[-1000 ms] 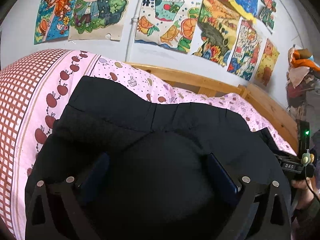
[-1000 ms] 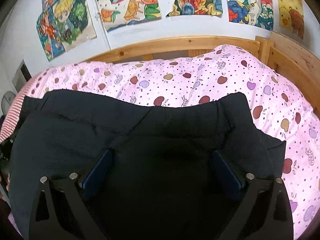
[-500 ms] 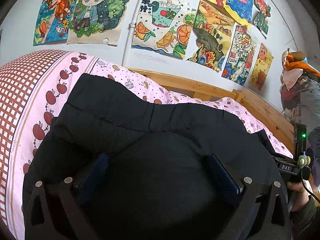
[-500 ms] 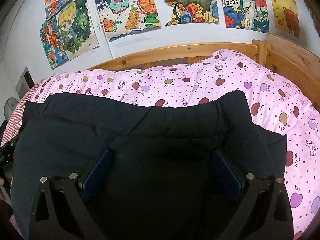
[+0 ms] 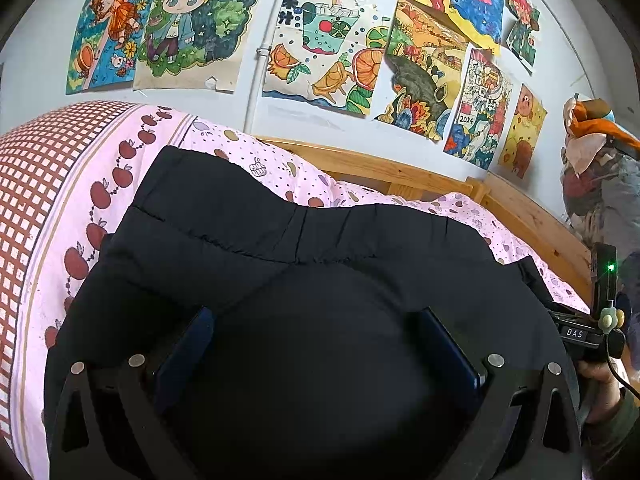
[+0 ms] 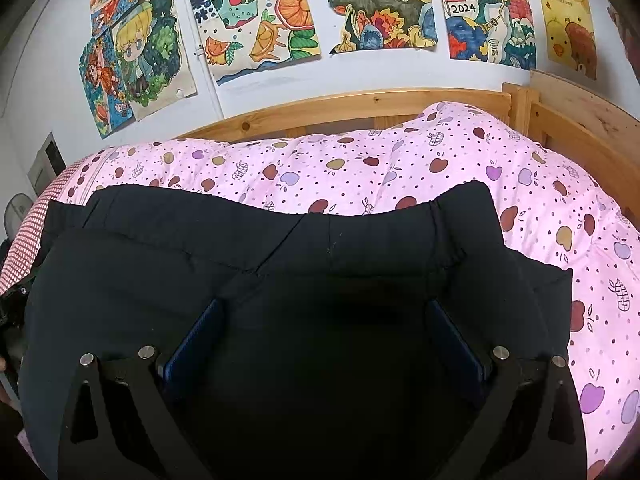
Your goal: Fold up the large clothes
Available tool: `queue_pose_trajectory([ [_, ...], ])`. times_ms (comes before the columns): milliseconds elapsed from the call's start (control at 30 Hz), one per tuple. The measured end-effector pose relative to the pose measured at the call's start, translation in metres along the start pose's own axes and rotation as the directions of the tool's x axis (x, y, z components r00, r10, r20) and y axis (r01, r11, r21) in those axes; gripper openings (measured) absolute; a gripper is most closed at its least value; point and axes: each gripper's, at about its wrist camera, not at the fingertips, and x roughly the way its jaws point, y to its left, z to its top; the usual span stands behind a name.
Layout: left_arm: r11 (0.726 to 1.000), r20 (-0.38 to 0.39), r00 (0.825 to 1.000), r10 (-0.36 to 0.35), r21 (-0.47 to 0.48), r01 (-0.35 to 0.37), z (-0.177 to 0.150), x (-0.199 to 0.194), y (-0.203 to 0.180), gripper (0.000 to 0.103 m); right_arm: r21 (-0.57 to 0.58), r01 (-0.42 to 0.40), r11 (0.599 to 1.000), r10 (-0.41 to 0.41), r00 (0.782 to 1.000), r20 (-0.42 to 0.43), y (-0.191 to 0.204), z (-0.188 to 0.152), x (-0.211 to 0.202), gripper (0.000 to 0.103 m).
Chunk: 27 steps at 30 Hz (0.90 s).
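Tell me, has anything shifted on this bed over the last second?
Both cameras tilted slightly upward, so the wall drawings sit lower in view. The black padded garment kept its shape on the pink apple-print quilt. The left gripper and right gripper stayed spread wide, with black fabric between their fingers.

Black garment point(image 5: 320, 264) bunched btwn left gripper point(image 5: 316, 344) fingers point(image 5: 448, 344) (on pink quilt point(image 5: 52, 216)).

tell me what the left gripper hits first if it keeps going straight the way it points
Probably the black garment: it already bulges between the left gripper and its open fingers. Beyond lies the pink quilt; depth is unclear.
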Motion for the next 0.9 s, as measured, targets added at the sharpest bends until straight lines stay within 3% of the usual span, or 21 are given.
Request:
queue_pose_trajectory([
  [133,1.000,-0.011,1.000,-0.008,-0.009,0.008,0.006,-0.007,0.002,0.103,0.021,-0.005,1.000,0.005,1.000,0.001,-0.003,0.007,-0.014,0.099],
  [267,1.000,-0.033,0.999,-0.004,0.002,0.004,0.016,-0.030,0.004,0.103,0.013,0.077,0.997,-0.077,0.993,0.089,-0.004,0.006,-0.068,0.099],
  [433,0.997,-0.013,1.000,0.027,0.073,-0.025,0.020,-0.077,0.013,0.103,-0.047,0.136,0.990,-0.133,0.989,0.061,-0.016,-0.017,-0.121,0.099],
  [633,0.991,-0.120,0.987,0.106,0.095,-0.094,0.016,-0.100,0.050,0.103,-0.105,0.185,0.977,-0.185,0.983,0.009,-0.034,-0.052,-0.162,0.099],
  [800,0.995,-0.226,0.969,0.095,0.046,-0.087,-0.001,-0.096,0.080,0.103,-0.115,0.204,0.972,-0.204,0.979,0.011,-0.046,-0.076,-0.177,0.099],
  [900,0.999,-0.246,0.968,0.050,0.005,-0.050,-0.008,-0.091,0.090,0.103,-0.038,0.182,0.983,-0.181,0.983,0.014,-0.055,-0.092,-0.179,0.099],
])
